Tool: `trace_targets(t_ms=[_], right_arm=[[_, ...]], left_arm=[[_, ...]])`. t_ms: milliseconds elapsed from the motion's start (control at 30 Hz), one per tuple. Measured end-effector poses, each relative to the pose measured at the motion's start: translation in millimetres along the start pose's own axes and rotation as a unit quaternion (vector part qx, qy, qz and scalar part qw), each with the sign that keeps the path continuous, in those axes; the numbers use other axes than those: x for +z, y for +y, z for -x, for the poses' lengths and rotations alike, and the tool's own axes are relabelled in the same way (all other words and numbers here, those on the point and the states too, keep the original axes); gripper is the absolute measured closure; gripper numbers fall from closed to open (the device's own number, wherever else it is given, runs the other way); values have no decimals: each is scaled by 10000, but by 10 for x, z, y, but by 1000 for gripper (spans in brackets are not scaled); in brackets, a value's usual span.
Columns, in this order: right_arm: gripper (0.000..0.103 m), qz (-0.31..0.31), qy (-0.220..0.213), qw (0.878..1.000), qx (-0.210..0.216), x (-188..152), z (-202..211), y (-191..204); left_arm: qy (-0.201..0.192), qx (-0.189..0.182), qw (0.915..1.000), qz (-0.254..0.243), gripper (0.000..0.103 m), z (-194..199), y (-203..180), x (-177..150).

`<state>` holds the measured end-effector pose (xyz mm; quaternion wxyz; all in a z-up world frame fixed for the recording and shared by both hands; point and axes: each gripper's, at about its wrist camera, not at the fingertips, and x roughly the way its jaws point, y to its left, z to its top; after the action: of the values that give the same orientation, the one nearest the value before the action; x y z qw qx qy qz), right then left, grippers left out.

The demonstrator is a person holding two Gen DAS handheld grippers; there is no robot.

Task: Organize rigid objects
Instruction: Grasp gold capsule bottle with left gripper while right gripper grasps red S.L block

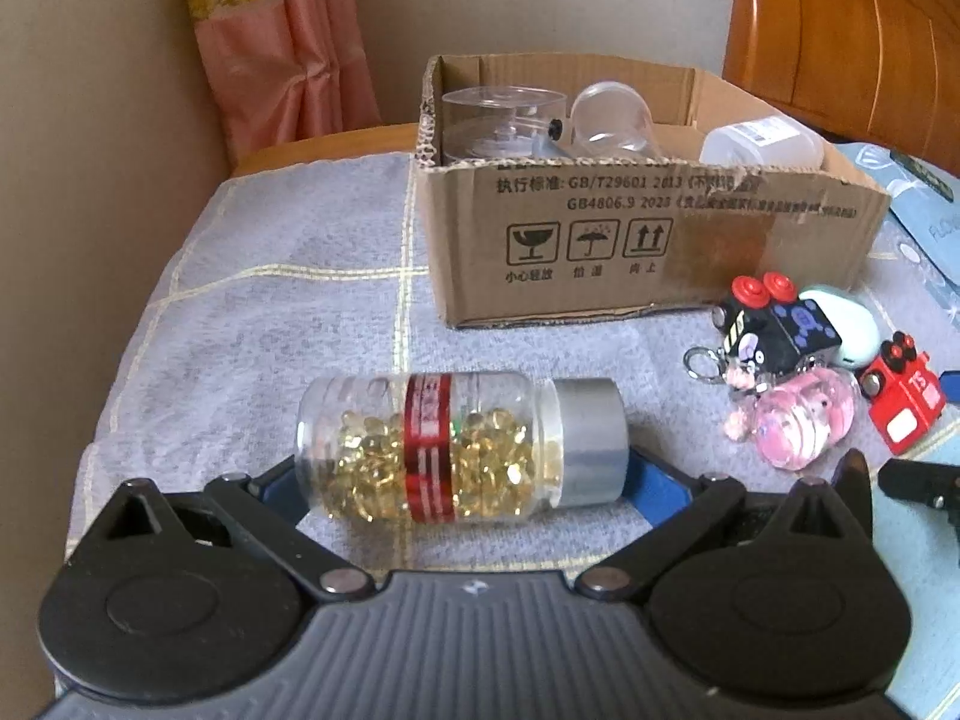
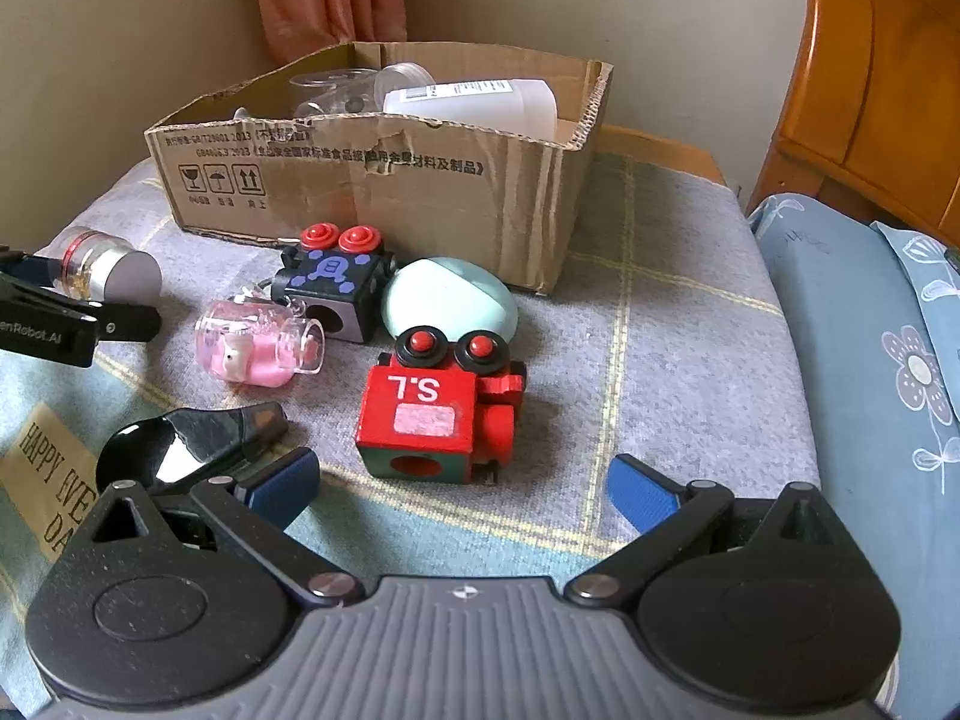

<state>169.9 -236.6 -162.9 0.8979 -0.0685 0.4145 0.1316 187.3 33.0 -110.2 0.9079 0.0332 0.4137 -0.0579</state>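
Observation:
A clear bottle of golden capsules (image 1: 456, 450) with a red band and silver cap lies sideways between my left gripper's (image 1: 462, 480) blue pads; the jaws are wide and reach both its ends, but whether they grip it I cannot tell. The bottle also shows in the right wrist view (image 2: 111, 267). My right gripper (image 2: 462, 486) is open and empty just in front of a red toy robot (image 2: 438, 408). Behind it lie a black toy robot (image 2: 336, 285), a pink charm mug (image 2: 258, 351) and a mint oval case (image 2: 450, 300). The cardboard box (image 1: 600, 252) holds clear containers.
A shiny black object (image 2: 198, 438) lies by my right gripper's left finger. The grey checked cloth (image 1: 270, 300) covers the table. A blue flowered cushion (image 2: 870, 360) lies right, with a wooden headboard (image 2: 888, 90) behind. A curtain (image 1: 282, 48) hangs at the back.

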Motion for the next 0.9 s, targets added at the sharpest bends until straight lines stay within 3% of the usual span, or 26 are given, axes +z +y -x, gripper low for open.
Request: trace_targets(t_ms=[467, 633, 900], right_arm=[[2, 228, -100, 9997, 73, 120, -78, 58], [18, 353, -144, 9992, 74, 153, -45, 83], [36, 377, -121, 9992, 60, 183, -20, 89]], left_arm=[[-34, -1, 10000, -17, 4, -2, -6, 52], [-95, -2, 10000, -15, 5, 39, -8, 47], [-129, -63, 9999, -28, 10, 68, 29, 100]])
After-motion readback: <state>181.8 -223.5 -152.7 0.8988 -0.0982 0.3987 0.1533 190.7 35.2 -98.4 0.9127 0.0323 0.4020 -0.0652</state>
